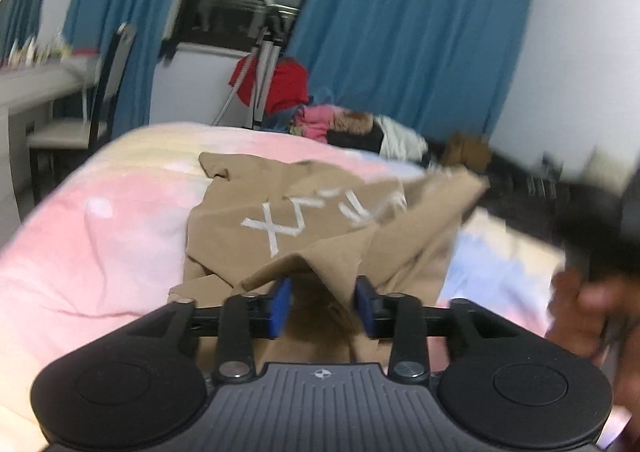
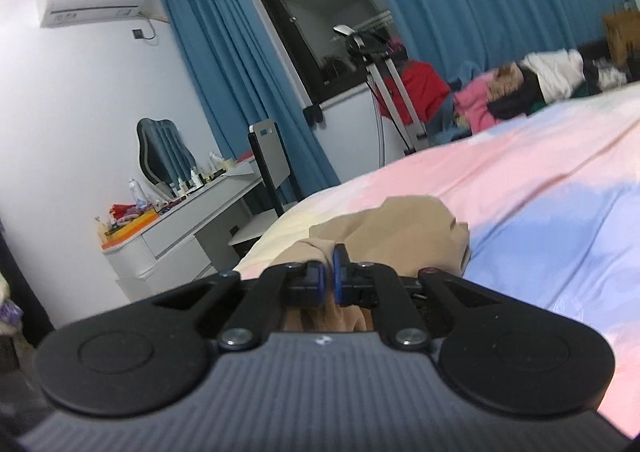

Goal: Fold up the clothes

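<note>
White unreadable lettering on tan garment (image 1: 288, 212)

Blurred hand (image 1: 580, 312) at right edge, tan garment's (image 1: 304, 220) white lettering unreadable, dresser clutter (image 2: 160, 200) indistinct

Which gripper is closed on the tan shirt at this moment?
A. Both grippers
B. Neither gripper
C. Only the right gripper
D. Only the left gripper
C: the right gripper has its blue pads pressed together on a fold of the tan shirt, while the left gripper has its jaws spread apart, with cloth only hanging loosely between them.
</note>
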### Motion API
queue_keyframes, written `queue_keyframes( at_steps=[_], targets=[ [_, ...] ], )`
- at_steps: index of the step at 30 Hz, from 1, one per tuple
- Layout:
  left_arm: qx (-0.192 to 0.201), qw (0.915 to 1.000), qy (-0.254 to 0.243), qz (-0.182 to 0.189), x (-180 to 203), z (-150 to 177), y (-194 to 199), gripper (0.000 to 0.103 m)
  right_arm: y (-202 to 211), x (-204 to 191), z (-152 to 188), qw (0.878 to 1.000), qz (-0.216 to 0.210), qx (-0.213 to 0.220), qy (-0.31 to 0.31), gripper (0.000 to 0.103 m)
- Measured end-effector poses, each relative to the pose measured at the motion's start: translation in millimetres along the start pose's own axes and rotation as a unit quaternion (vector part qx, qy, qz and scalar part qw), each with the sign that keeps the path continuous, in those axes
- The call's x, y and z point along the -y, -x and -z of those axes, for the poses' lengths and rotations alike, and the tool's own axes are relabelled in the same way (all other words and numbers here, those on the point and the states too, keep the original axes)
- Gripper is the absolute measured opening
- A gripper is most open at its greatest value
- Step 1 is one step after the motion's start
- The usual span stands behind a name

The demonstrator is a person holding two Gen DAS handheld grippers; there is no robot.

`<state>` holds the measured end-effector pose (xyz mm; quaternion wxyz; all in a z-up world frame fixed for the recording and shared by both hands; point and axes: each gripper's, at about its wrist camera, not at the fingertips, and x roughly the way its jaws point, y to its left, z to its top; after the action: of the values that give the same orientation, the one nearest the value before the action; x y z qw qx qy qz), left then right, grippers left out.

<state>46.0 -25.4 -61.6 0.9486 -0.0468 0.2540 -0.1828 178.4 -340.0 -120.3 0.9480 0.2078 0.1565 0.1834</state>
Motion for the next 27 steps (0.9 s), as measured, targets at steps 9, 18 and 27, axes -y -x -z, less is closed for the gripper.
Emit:
queue_keyframes(
  at_steps=[9, 18, 27],
  targets=[
    [0.075, 0.9796, -0.186, -0.005, 64, 22, 22, 0.065, -13, 23, 1, 0.998, 0.005, -0.028, -0.058, 0.007],
    [-0.051, 0.9267, -0.343, -0.145, 93, 80, -78, 0.066, -13, 38, 2, 0.994, -0.008, -0.039, -0.101, 0.008],
    [0.029, 0.9763, -0.150, -0.154, 45, 24, -69, 0.006, -22, 53, 7, 0.992, 0.017, -0.051, -0.111, 0.008]
  ],
)
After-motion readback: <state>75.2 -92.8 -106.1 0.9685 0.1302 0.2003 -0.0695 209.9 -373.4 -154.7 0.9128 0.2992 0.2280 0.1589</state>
